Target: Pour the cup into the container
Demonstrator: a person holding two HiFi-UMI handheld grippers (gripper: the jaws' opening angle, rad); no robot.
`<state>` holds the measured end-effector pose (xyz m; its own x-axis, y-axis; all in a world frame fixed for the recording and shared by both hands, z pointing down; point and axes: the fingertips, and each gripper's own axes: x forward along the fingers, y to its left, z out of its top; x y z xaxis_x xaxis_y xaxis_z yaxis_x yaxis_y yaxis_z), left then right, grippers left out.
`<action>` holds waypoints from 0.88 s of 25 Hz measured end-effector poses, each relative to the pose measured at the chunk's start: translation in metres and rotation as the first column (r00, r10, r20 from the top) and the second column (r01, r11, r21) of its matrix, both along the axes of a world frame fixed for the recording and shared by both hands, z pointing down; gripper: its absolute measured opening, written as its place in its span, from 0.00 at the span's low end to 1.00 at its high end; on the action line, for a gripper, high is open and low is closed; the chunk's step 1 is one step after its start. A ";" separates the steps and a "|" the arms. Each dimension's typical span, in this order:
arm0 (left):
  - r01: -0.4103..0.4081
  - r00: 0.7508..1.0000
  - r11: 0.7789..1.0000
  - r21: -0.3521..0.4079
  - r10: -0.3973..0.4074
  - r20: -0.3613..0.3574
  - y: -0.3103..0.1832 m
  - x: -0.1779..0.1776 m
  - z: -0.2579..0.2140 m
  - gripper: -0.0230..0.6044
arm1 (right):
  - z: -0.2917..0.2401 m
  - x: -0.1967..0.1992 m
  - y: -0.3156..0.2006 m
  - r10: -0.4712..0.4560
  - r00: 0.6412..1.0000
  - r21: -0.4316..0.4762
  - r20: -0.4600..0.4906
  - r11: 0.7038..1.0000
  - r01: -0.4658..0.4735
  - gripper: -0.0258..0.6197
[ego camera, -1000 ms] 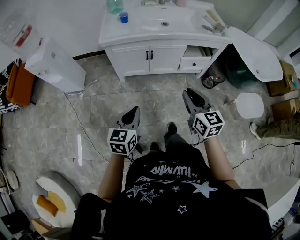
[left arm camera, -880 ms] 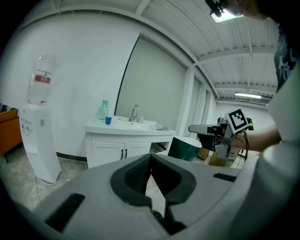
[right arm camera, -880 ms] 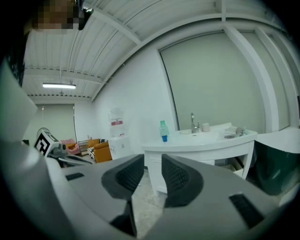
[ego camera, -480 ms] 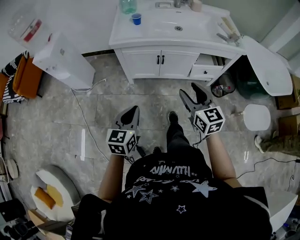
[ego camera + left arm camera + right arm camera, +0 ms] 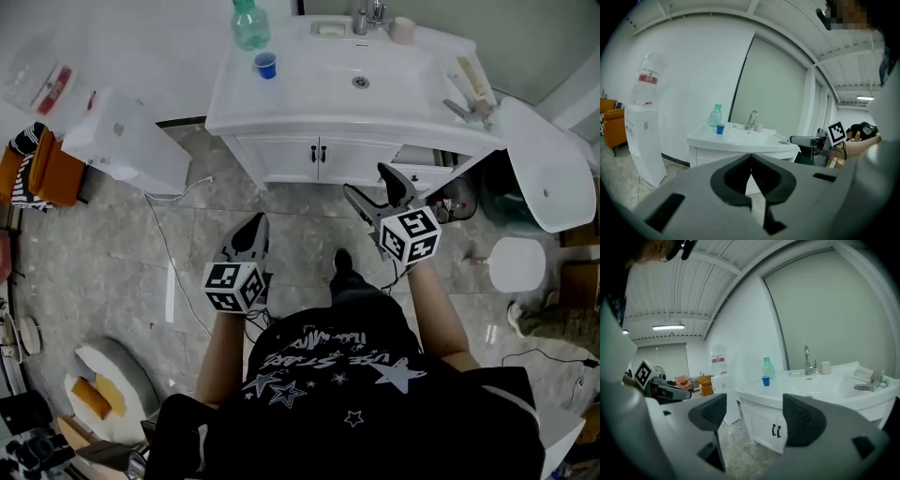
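Note:
A small blue cup (image 5: 265,65) stands on the left part of the white vanity top (image 5: 281,98), next to a green bottle (image 5: 249,23). The basin (image 5: 361,56) with its tap lies to the right of them. Both gripper views show the blue cup (image 5: 720,129) (image 5: 765,380) far ahead. My left gripper (image 5: 251,230) hangs over the floor in front of the vanity, jaws shut and empty (image 5: 751,159). My right gripper (image 5: 368,183) is near the cabinet front; its jaws are opening wide, with nothing between them (image 5: 754,416).
A white water dispenser (image 5: 127,141) stands left of the vanity with an orange chair (image 5: 42,173) beyond it. A drawer is open at the cabinet's right (image 5: 422,155), above a bin (image 5: 457,199). A cable (image 5: 173,272) runs across the tile floor. A white round stool (image 5: 520,264) is at the right.
The person has stepped closer to the vanity, so it fills more of the head view. The right gripper's jaws have spread from nearly shut to wide. The left jaws stay shut.

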<state>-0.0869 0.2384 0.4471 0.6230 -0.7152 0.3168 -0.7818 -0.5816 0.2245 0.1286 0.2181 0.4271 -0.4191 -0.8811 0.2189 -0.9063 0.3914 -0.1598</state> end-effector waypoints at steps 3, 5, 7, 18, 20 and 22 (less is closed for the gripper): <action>0.035 0.999 0.999 0.002 -0.035 0.011 -0.031 0.008 -0.004 0.05 | -0.001 0.012 -0.038 -0.029 1.000 -0.004 0.010 1.000 0.029 0.61; 0.058 0.998 0.998 0.008 -0.058 0.023 -0.052 0.013 -0.007 0.05 | -0.004 0.020 -0.064 -0.050 0.999 -0.001 0.006 0.999 0.050 0.61; 0.087 0.996 0.996 0.016 -0.088 0.028 -0.075 0.017 -0.010 0.05 | -0.005 0.027 -0.089 -0.072 0.997 0.001 0.003 0.997 0.072 0.61; 0.253 0.966 0.967 0.034 -0.254 0.041 -0.160 0.030 -0.006 0.05 | 0.006 0.047 -0.195 -0.225 0.974 -0.005 -0.031 0.974 0.225 0.62; 0.264 0.963 0.964 0.034 -0.266 0.050 -0.168 0.032 -0.006 0.05 | 0.007 0.044 -0.209 -0.249 0.968 -0.006 -0.034 0.969 0.249 0.62; 0.270 0.961 0.962 0.032 -0.272 0.058 -0.176 0.033 -0.007 0.05 | 0.010 0.040 -0.221 -0.272 0.961 -0.011 -0.043 0.962 0.272 0.62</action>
<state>-0.0537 0.0621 0.4400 0.3848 -0.8622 0.3294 -0.9227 -0.3507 0.1601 0.1685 -0.0031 0.4371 -0.6327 -0.7342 0.2461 -0.7719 0.6233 -0.1251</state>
